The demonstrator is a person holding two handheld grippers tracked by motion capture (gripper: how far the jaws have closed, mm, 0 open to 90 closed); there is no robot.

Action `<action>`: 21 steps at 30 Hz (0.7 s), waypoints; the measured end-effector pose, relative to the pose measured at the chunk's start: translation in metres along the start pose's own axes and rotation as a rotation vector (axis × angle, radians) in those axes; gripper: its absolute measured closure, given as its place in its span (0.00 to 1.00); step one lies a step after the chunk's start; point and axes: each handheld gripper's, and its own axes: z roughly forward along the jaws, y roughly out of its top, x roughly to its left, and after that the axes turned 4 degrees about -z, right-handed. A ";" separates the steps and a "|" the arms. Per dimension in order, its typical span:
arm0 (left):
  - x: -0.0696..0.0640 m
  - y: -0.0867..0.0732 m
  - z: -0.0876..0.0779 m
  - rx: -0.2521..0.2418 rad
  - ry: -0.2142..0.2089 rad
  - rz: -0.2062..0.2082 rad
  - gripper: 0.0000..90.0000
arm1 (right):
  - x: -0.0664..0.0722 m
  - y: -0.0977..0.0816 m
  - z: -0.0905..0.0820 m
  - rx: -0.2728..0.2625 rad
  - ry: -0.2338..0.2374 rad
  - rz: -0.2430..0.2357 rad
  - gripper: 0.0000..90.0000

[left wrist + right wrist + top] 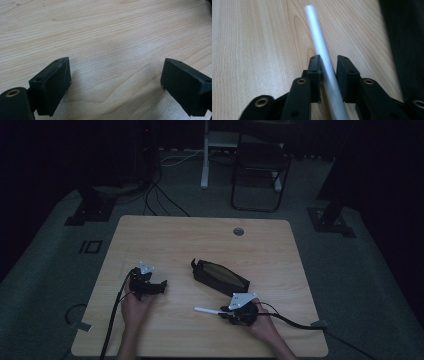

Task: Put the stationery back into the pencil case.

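The right hand-held gripper (328,68) is clenched on a white pen (322,57), which runs lengthwise between its jaws and juts out past the tips, low over the wooden surface (165,235). Just beyond it, near the surface's middle, lies an open black pencil case (220,276). Well to the left, the left hand-held gripper (115,75) rests with its jaws spread wide, grasping nothing.

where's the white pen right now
In the high view the white pen lies near the table's front edge, right of centre, clamped in the right gripper, just in front of the black pencil case.
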 end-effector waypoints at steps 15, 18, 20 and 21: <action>0.000 0.000 0.000 0.000 0.000 0.000 0.11 | 0.001 0.003 -0.001 0.032 -0.009 0.027 0.88; 0.000 0.000 0.000 0.000 0.000 0.000 0.11 | 0.001 0.003 -0.002 0.034 -0.013 0.029 0.88; 0.000 0.000 0.000 0.000 0.000 0.000 0.11 | 0.000 0.002 -0.002 0.034 -0.013 0.035 0.88; 0.000 0.000 0.000 0.000 0.000 0.000 0.11 | 0.000 0.002 -0.003 0.032 -0.012 0.039 0.88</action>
